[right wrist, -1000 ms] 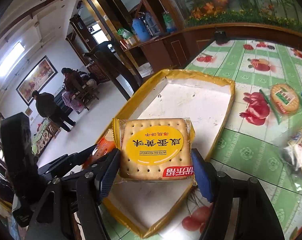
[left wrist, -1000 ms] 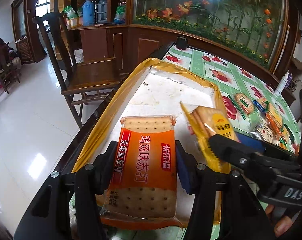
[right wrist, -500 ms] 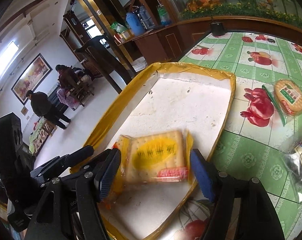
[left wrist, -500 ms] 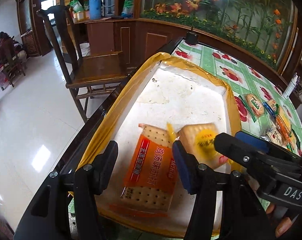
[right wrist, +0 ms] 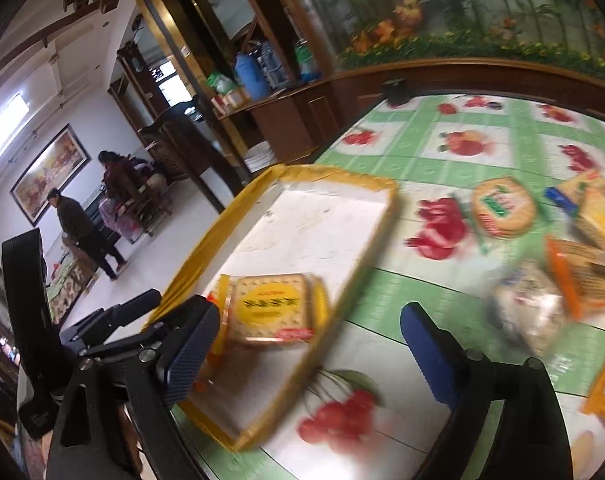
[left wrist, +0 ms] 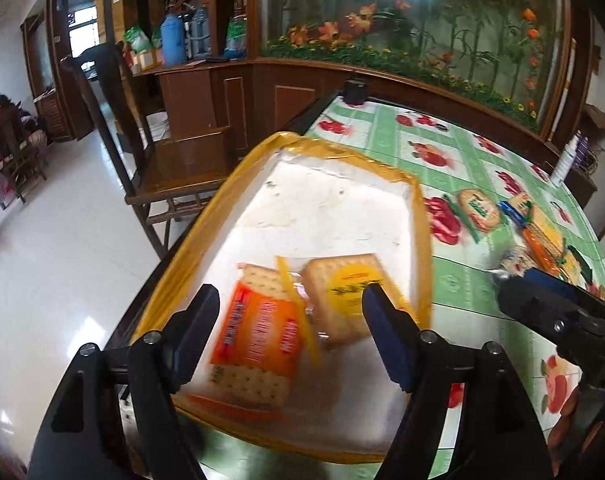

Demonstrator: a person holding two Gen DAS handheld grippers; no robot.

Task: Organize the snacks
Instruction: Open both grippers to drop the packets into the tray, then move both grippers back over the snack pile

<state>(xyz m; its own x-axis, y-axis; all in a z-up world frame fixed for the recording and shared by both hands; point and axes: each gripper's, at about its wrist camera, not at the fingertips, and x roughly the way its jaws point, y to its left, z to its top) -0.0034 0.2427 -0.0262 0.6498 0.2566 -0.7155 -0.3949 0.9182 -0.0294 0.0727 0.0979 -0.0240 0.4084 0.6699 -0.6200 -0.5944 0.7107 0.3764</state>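
Two cracker packets lie side by side in the yellow-rimmed white tray [left wrist: 420,216], centre frame: an orange-wrapped one [left wrist: 258,336] and a yellow-labelled one [left wrist: 348,292]. Both the left tongs [left wrist: 288,334] and right tongs [right wrist: 308,346] have just been opening and stand wide, empty, having let go. More snacks [right wrist: 502,206] wait on the green table [right wrist: 474,168], right of frame.
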